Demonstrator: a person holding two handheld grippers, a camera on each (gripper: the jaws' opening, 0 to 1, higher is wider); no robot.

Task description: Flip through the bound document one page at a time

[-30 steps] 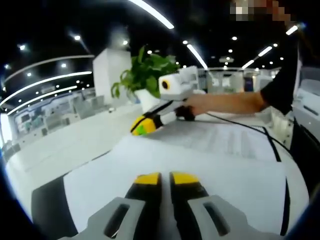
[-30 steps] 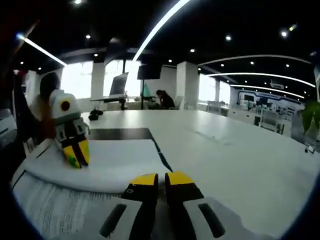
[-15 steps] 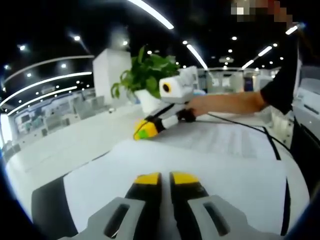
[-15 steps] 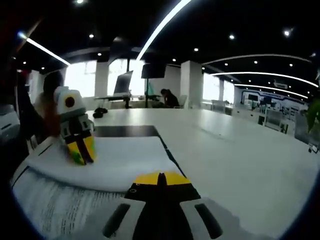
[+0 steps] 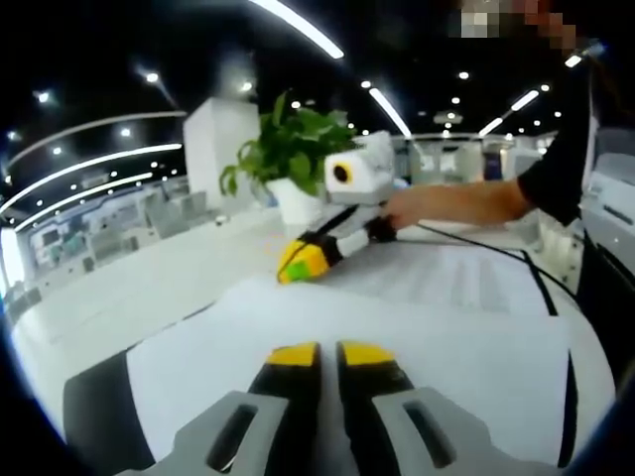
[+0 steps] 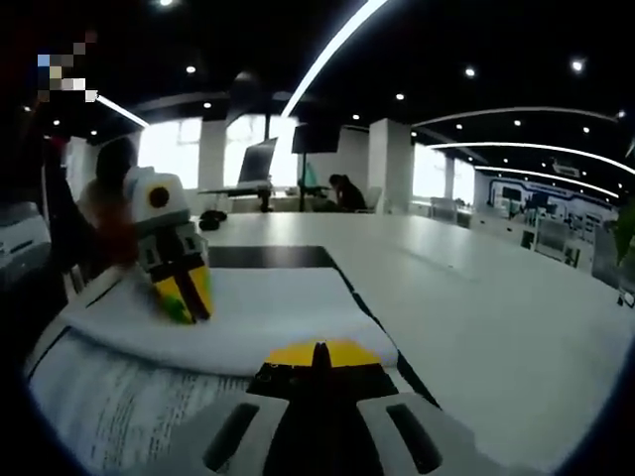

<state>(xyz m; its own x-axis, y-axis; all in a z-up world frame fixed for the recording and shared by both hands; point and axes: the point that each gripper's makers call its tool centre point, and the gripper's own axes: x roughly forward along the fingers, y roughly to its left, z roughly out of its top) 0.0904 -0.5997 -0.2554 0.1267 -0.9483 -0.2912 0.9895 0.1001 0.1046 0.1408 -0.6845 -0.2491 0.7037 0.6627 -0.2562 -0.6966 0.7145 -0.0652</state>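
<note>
The bound document lies open on the white table (image 6: 496, 317). Its top white page (image 5: 397, 327) bulges upward over a printed page (image 5: 466, 273). My left gripper (image 5: 330, 355) rests low over that white page with a narrow gap between its yellow tips and nothing in it. In the right gripper view the left gripper (image 6: 184, 290) stands tip-down on the bulging page (image 6: 268, 312). My right gripper (image 6: 316, 349) is shut, tips meeting at the page's near edge, above the printed sheet (image 6: 109, 397). The left gripper view shows the right gripper (image 5: 303, 262) at the page's far edge.
A potted green plant (image 5: 288, 149) stands behind the document. The person's bare forearm (image 5: 466, 203) reaches in from the right. The document's black cover (image 5: 94, 397) sticks out past the pages. Bare white table (image 5: 129, 288) stretches to the left. Distant desks and a seated person (image 6: 342, 193) are far off.
The right gripper's jaws closed from a narrow gap to touching at the page edge. It has slid a little along that edge toward the left gripper. The left gripper has held still.
</note>
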